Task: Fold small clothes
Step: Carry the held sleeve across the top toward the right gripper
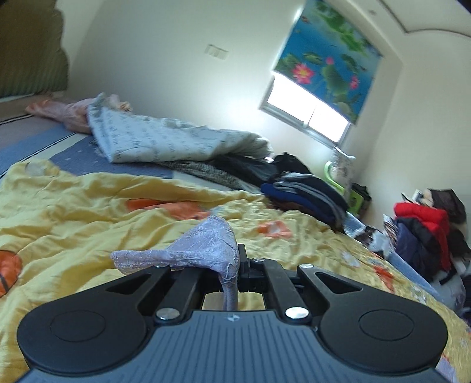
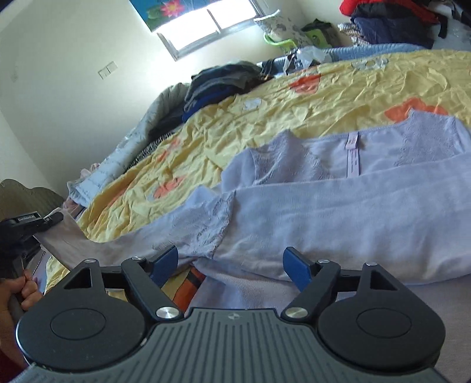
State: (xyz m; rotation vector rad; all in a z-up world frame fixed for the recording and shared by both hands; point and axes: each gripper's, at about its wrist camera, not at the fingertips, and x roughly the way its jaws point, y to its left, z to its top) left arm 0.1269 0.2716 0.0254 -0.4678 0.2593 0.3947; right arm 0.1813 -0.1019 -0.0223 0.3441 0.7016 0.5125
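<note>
Left hand-held gripper [image 1: 235, 265] clenched on lilac garment [image 2: 338, 212]'s lace corner; right hand-held gripper [image 2: 231, 265] released, lower centre; thin lace might slip free.

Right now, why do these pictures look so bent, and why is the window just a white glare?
Left wrist view: the fisheye lens tilts and curves the room, the window is blown out white, and the lilac garment near the lens is soft. Right wrist view: the same curving, a glaring window, sharper folds on the yellow bedspread.

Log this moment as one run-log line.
left gripper: shut on lilac garment | right gripper: open, at garment edge | garment: on yellow quilt
</note>
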